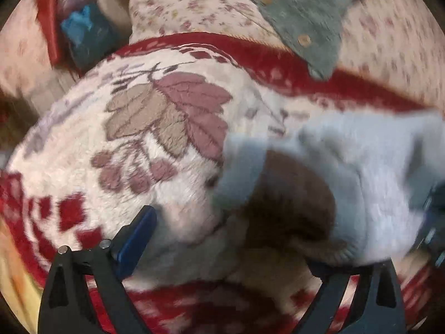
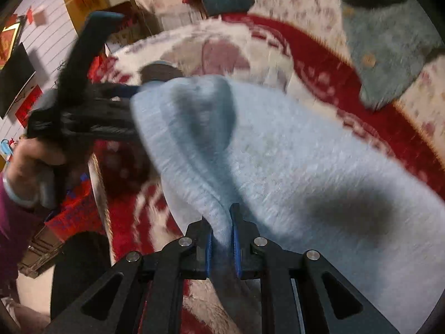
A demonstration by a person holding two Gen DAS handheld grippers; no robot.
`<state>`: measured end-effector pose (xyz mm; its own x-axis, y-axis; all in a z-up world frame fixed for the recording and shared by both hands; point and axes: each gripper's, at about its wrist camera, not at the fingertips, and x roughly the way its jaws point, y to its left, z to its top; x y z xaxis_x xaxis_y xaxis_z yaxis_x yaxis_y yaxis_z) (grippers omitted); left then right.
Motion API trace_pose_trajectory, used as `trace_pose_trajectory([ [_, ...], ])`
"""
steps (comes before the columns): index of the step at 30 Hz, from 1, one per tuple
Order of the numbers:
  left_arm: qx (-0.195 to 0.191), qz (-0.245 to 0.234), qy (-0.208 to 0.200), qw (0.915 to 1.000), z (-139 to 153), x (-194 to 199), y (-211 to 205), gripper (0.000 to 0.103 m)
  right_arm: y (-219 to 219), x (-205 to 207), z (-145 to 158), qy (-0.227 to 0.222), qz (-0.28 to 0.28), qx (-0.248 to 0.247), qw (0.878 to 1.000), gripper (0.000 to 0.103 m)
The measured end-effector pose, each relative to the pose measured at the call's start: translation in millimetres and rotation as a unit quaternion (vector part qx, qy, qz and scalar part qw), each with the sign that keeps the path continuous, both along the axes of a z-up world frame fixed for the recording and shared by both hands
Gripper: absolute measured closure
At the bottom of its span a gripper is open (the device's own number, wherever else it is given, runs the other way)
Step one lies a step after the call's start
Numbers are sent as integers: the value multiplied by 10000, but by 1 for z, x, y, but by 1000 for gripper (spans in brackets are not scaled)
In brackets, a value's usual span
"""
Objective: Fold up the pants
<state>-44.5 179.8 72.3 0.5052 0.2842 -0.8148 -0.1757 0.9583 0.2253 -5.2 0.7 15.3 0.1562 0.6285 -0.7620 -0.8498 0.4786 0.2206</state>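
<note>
The pants [image 2: 292,153] are pale blue fleece with a brown inner side [image 1: 292,194]. They hang lifted over a red-and-white floral blanket [image 1: 167,117]. My right gripper [image 2: 224,233] is shut on a fold of the pants' edge. My left gripper [image 1: 222,239] has its jaws wide apart; one blue finger [image 1: 136,239] shows at the left, the other is hidden under the pants' edge. In the right wrist view the left gripper [image 2: 122,91] reaches to the pants' far corner, too blurred to tell if it touches.
A grey-green buttoned garment [image 1: 303,19] lies at the back right on a floral sheet [image 1: 194,8]. A blue bag [image 1: 83,30] and red items lie at the back left. A wall and floor clutter [image 2: 25,64] lie to the left.
</note>
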Motion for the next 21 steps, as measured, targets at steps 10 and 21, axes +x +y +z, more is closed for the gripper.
trace_pose_trajectory([
  [10, -753, 890, -565, 9916, 35, -34, 42, 8, -14, 13, 15, 242, 14, 57, 9997, 87],
  [21, -2501, 1782, -1627, 9377, 52, -79, 60, 7, -28, -4, 51, -257, 253, 398, 9986, 24],
])
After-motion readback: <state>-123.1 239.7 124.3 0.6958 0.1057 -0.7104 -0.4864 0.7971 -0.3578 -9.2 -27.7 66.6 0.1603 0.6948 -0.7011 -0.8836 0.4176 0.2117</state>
